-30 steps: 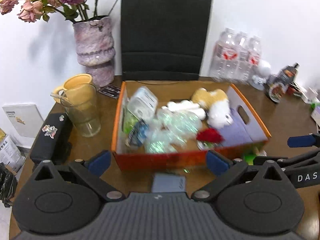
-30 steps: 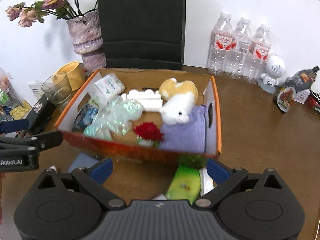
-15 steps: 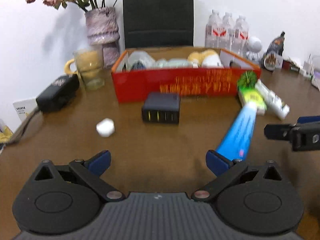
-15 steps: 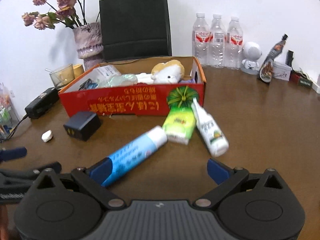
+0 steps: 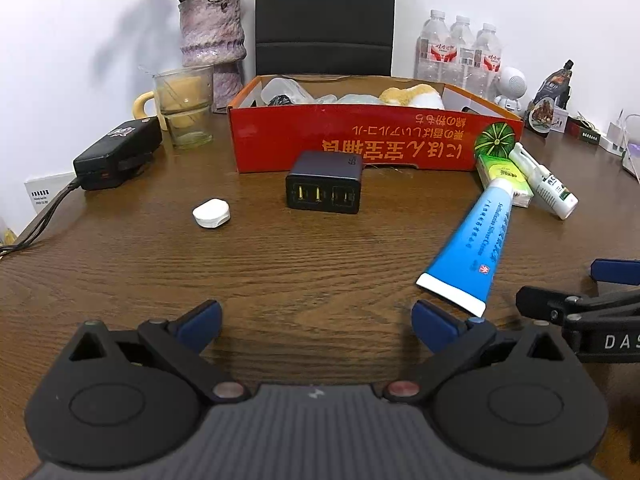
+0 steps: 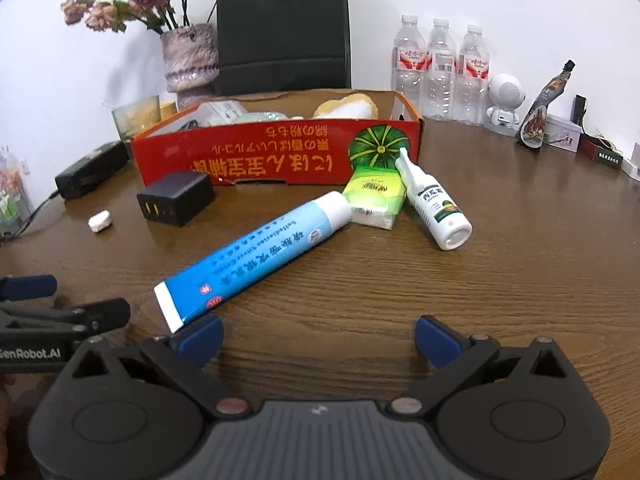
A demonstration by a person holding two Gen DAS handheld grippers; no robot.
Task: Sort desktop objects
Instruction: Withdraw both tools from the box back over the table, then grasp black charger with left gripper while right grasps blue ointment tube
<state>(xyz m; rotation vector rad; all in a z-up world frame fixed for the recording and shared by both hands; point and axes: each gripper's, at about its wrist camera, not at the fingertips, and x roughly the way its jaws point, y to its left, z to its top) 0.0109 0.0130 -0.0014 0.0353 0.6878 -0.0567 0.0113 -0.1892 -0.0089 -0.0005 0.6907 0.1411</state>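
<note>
A red cardboard box (image 5: 376, 142) (image 6: 276, 156) holding a plush toy and packets stands at the back of the brown table. In front of it lie a black USB charger (image 5: 325, 187) (image 6: 175, 198), a small white case (image 5: 211, 213) (image 6: 99, 221), a blue tube (image 5: 471, 242) (image 6: 256, 254), a green tissue pack (image 5: 505, 178) (image 6: 374, 196) and a white spray bottle (image 5: 544, 186) (image 6: 434, 206). My left gripper (image 5: 316, 328) is open and empty, low over the near table. My right gripper (image 6: 318, 340) is open and empty, just short of the tube's flat end.
A black adapter (image 5: 118, 153) with a cable lies at the left. A glass (image 5: 184, 106), a yellow mug and a vase (image 5: 212, 42) stand behind it. A black bag (image 5: 324, 16), three water bottles (image 6: 440, 70) and small items (image 6: 540, 118) line the back wall.
Both grippers have pulled back from above the box and dropped low near the table's front. The loose objects in front of the box have come into view.
</note>
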